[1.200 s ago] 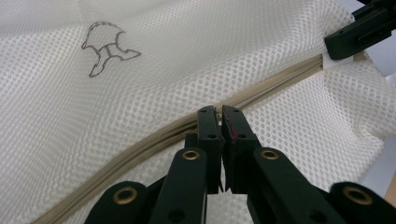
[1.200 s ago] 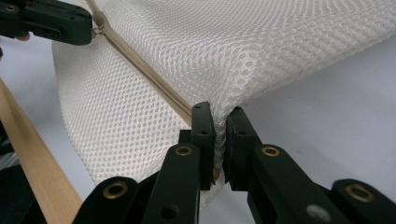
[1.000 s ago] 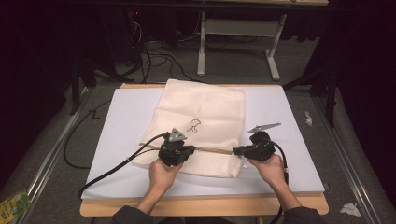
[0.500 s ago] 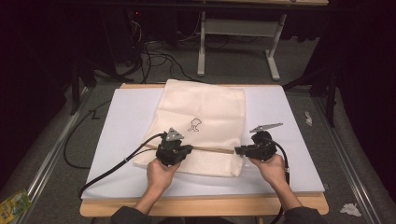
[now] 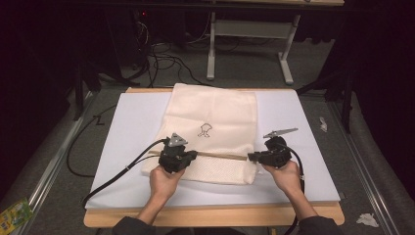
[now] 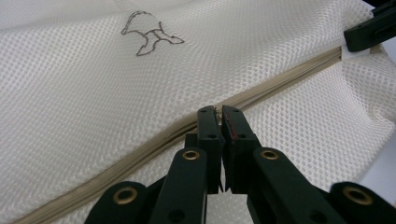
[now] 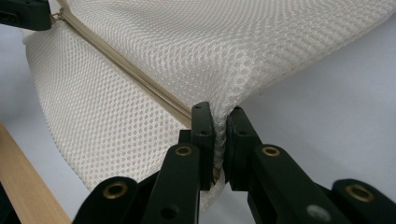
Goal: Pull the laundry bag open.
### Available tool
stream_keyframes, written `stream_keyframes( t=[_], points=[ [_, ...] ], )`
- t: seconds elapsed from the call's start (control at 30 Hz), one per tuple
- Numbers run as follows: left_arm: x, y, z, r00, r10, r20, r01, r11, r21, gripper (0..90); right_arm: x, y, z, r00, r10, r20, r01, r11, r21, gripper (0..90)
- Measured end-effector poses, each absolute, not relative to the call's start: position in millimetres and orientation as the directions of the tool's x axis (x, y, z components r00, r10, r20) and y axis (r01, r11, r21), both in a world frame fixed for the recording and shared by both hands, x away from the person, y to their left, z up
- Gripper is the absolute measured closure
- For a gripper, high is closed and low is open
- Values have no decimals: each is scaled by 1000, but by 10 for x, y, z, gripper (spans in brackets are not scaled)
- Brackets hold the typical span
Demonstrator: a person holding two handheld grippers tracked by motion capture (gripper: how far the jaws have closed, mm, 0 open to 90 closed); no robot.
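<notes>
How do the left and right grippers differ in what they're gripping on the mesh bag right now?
The left gripper is pinched shut on the zipper partway along the bag; the right gripper is shut on the mesh laundry bag's edge, where the zipper ends. The left gripper sits over the bag, the right beside it over the white mat. Both face each other along the zipper.

The right gripper [image 7: 220, 116] pinches the corner of the white mesh bag [image 7: 187, 51] beside its beige zipper [image 7: 126, 70].

Mesh bag [image 5: 210, 132] covers mat [image 5: 132, 127] centre; bare mat strips on both sides passable.
</notes>
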State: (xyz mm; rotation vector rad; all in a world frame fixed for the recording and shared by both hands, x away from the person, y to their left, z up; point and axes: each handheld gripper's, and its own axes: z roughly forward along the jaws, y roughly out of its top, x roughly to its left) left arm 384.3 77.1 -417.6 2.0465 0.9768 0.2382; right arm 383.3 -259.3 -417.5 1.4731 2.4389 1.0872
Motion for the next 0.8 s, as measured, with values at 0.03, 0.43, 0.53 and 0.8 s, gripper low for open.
stream_keyframes(
  t=[0.03,0.43,0.53,0.8],
  points=[
    [3847,774,-4175,679,716,-165,554,-352,754,872,3834,-2594,-4177,-527,805,273,740,277,613,853],
    [3882,903,-4172,663,730,-167,563,-340,753,872,3838,-2621,-4198,-514,818,260,748,279,602,854],
    [3892,907,-4176,666,727,-167,564,-344,751,872,3839,-2605,-4208,-513,820,253,751,286,595,854],
    [3920,954,-4173,653,740,-161,569,-339,749,872,3845,-2605,-4205,-512,824,240,749,292,596,854]
  ],
)
